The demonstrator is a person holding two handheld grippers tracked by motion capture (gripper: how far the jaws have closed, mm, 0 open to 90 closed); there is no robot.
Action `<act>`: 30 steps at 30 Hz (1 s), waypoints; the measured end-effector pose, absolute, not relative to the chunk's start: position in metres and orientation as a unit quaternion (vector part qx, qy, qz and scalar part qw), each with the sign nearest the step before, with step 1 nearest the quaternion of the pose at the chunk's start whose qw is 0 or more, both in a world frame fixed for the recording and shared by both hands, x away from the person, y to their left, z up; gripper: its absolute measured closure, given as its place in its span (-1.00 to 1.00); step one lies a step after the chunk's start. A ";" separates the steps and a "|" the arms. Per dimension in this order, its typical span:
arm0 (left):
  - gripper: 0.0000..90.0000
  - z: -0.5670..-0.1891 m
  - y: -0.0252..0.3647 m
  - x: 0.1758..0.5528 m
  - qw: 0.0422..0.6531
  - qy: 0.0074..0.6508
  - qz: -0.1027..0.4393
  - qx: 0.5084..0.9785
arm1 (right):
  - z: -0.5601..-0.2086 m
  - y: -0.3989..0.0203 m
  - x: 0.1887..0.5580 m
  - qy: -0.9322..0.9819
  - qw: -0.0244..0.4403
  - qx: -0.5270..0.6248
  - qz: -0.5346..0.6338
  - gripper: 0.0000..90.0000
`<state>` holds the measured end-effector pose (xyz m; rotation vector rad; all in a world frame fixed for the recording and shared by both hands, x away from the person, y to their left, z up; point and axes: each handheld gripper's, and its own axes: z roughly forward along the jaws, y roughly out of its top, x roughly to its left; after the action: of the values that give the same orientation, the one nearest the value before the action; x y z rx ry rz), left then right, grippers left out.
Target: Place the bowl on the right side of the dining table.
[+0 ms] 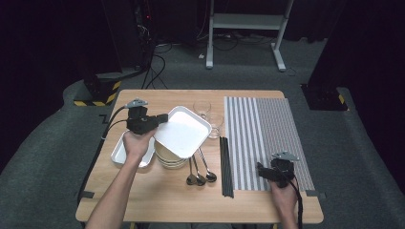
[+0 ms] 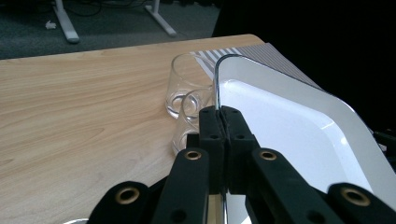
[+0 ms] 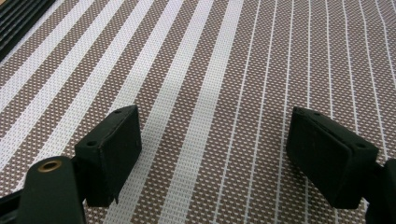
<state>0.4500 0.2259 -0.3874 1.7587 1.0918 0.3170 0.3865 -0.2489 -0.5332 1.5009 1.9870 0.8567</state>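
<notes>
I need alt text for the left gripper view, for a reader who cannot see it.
The left gripper is shut on the rim of a white tray, held tilted over a wooden table. Two clear glasses stand just beyond, before a striped mat.

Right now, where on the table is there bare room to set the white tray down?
The striped placemat is bare beyond the right claw. Bare wood lies left of the glasses. Crowded: bowls, spoons, chopsticks.
</notes>
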 end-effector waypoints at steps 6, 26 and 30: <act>0.96 -0.389 0.219 0.452 0.496 0.448 0.131 0.732 | -0.533 -0.249 0.387 0.730 0.251 0.551 0.315 -0.60; 0.96 -0.392 0.197 0.457 0.496 0.433 0.122 0.743 | -0.533 -0.248 0.387 0.728 0.251 0.555 0.314 -0.60; 0.96 -0.393 0.190 0.458 0.495 0.431 0.121 0.745 | -0.533 -0.248 0.387 0.726 0.252 0.558 0.314 -0.60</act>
<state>0.4579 0.1901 -0.3934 1.8051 1.0443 0.2937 0.3872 -0.2478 -0.5331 1.5177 1.9740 0.8540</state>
